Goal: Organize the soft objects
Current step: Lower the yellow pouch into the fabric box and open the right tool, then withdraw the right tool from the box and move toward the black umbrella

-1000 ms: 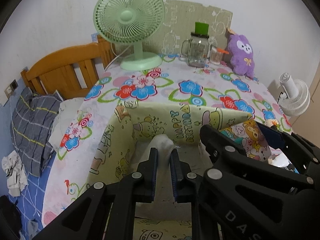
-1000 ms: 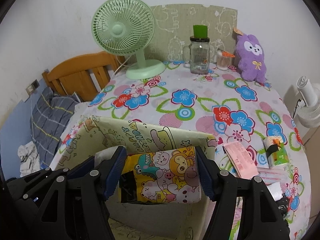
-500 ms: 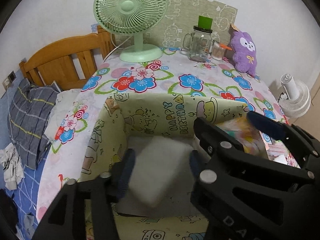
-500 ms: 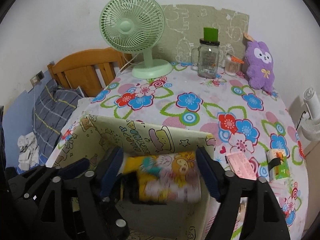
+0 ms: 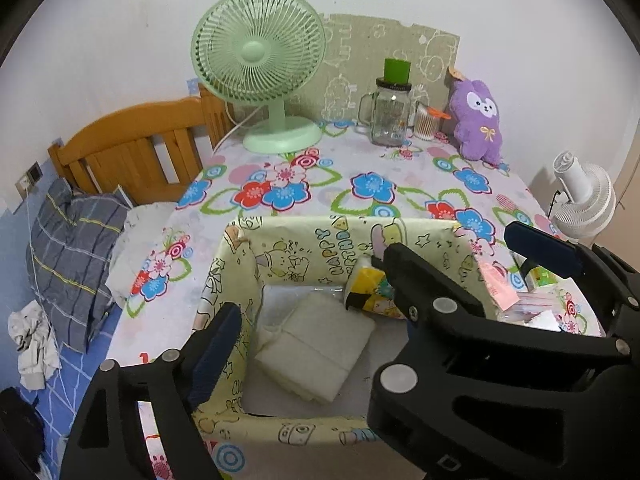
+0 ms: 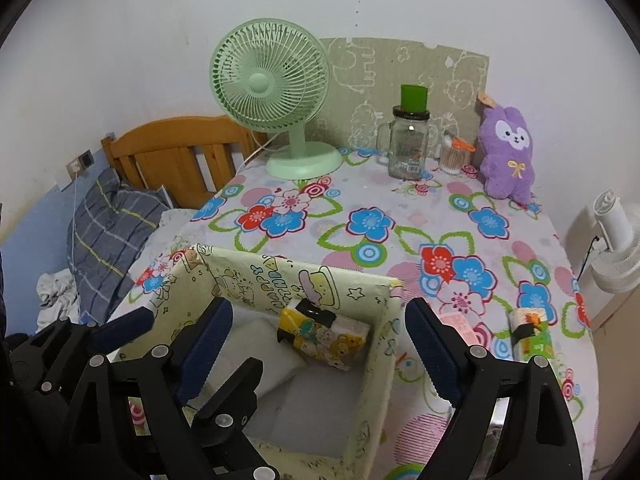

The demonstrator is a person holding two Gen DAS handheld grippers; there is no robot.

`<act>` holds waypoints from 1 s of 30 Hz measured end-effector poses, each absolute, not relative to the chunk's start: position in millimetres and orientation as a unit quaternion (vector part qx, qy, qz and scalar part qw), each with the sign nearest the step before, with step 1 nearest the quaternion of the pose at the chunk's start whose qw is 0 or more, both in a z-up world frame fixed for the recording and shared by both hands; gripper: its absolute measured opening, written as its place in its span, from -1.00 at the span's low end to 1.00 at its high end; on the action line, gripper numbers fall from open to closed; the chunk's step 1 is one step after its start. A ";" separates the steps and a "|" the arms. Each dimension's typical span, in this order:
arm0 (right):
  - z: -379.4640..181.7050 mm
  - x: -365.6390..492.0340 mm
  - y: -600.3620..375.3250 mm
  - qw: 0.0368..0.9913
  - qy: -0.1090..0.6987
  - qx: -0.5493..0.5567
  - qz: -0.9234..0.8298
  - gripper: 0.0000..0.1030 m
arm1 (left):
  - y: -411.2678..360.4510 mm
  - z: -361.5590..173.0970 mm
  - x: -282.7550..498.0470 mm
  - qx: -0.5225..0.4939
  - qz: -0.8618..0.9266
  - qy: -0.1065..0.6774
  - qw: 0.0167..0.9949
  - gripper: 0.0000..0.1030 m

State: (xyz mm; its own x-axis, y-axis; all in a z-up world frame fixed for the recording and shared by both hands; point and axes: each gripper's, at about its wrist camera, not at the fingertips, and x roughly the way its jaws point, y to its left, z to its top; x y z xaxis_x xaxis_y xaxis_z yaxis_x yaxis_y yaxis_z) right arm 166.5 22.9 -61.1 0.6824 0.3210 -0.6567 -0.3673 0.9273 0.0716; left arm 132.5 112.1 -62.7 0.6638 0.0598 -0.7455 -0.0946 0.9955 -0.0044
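A pale yellow cartoon-print box (image 5: 304, 240) (image 6: 280, 276) stands open at the table's near edge. A folded white cloth (image 5: 316, 344) lies flat on its floor; its edge shows in the right wrist view (image 6: 260, 328). A yellow cartoon tissue pack (image 6: 324, 336) (image 5: 370, 288) leans in the box's far right corner. My left gripper (image 5: 312, 312) is open and empty above the box. My right gripper (image 6: 320, 344) is open and empty above the box, its dark frame filling the right of the left wrist view.
A green fan (image 6: 272, 84), a glass jar with green lid (image 6: 408, 140), a swab pot (image 6: 452, 156) and a purple plush rabbit (image 6: 508, 152) stand at the table's back. More tissue packs (image 6: 530, 332) lie right of the box. A bed with wooden headboard (image 5: 132, 148) lies left; a white fan (image 5: 584, 200) stands right.
My left gripper opened and let the white cloth drop into the box. My right gripper opened and let the tissue pack fall in. Both grippers rose and pulled back.
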 end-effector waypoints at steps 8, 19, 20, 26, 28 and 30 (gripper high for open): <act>-43.6 148.5 3.5 0.925 0.335 -0.029 0.179 0.76 | 95.9 -46.3 118.0 -0.013 0.039 0.387 0.921 0.83; -21.3 122.8 -26.0 0.937 0.306 -0.022 0.166 0.91 | 69.0 -23.9 96.9 -0.001 0.021 0.359 0.933 0.96; -19.4 120.5 -28.4 0.939 0.303 -0.021 0.164 0.91 | 65.8 -21.8 94.8 0.001 0.020 0.356 0.934 0.96; -10.7 106.3 -45.5 0.945 0.284 -0.018 0.160 0.96 | 51.0 -14.5 82.3 0.006 0.014 0.342 0.940 0.99; -8.0 101.6 -52.1 0.947 0.280 -0.017 0.159 0.96 | 46.5 -12.9 80.3 0.004 0.009 0.342 0.940 0.99; -6.6 98.7 -57.7 0.947 0.278 -0.016 0.158 0.96 | 41.2 -11.3 77.3 0.005 0.008 0.340 0.940 0.99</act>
